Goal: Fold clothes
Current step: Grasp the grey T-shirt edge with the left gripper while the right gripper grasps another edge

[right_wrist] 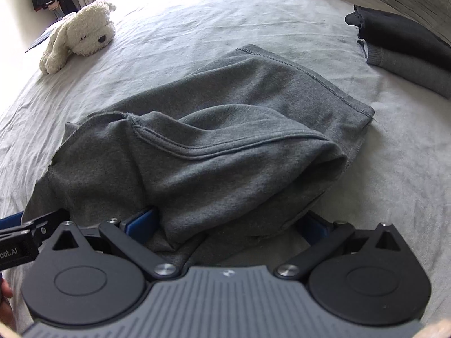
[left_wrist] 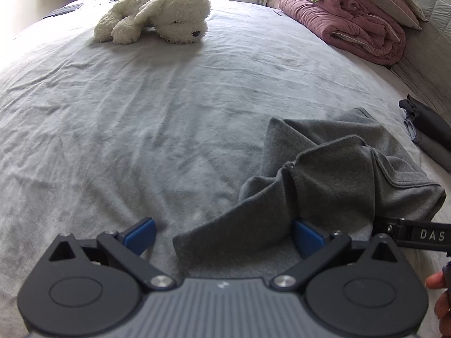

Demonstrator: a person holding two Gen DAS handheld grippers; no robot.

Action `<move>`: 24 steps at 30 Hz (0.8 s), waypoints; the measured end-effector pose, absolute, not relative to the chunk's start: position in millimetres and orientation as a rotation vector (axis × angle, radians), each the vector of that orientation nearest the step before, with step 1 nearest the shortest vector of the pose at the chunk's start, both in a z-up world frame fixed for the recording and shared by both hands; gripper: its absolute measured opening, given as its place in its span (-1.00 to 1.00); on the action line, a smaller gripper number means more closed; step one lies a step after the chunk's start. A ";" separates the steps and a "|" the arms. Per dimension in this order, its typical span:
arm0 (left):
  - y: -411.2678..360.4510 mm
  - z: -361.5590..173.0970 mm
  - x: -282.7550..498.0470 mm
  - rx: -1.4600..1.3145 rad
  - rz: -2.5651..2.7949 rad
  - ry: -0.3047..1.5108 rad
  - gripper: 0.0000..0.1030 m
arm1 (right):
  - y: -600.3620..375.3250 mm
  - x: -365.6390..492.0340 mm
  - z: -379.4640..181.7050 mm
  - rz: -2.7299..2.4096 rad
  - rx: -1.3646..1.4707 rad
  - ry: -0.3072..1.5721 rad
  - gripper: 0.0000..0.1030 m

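Soft toy: a white plush dog (left_wrist: 157, 17) lies at the far left of the bed (left_wrist: 141, 118), well apart from the work.
Left tongs: the left tongs (left_wrist: 222, 235) are spread wide, blue pads (left_wrist: 142, 233) apart; a near flap of cloth lies between the jaws, touching the right pad, not pinched.
Garment: the grey garment (right_wrist: 225, 129) lies on the bed just ahead of both tools, partly folded, a thick rolled layer bunched over a flat layer with a stitched hem at the far right.
Right tongs: the right tongs (right_wrist: 225, 228) are also spread, the bulging near fold sitting in the gap and over the pads; nothing is gripped.
Finished pile: folded dark clothes (right_wrist: 408, 53) sit at the far right; pink quilts (left_wrist: 355, 22) beyond.
Step in hand: probably taking the near edge for the next fold.
Doing it well: close each pair on the full doubled edge, at matching points left and right, lift evenly, carry it over to the far hem, and lay it flat so the bunched roll smooths out.
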State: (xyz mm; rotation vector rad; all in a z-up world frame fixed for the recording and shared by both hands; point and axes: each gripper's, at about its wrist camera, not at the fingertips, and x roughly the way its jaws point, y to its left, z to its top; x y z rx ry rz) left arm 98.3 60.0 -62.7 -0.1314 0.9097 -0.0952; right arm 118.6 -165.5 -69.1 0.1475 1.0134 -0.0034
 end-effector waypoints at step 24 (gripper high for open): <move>50.1 -28.4 44.8 -0.197 -0.339 0.825 -0.92 | -169.3 63.5 -26.0 0.155 0.363 0.924 0.97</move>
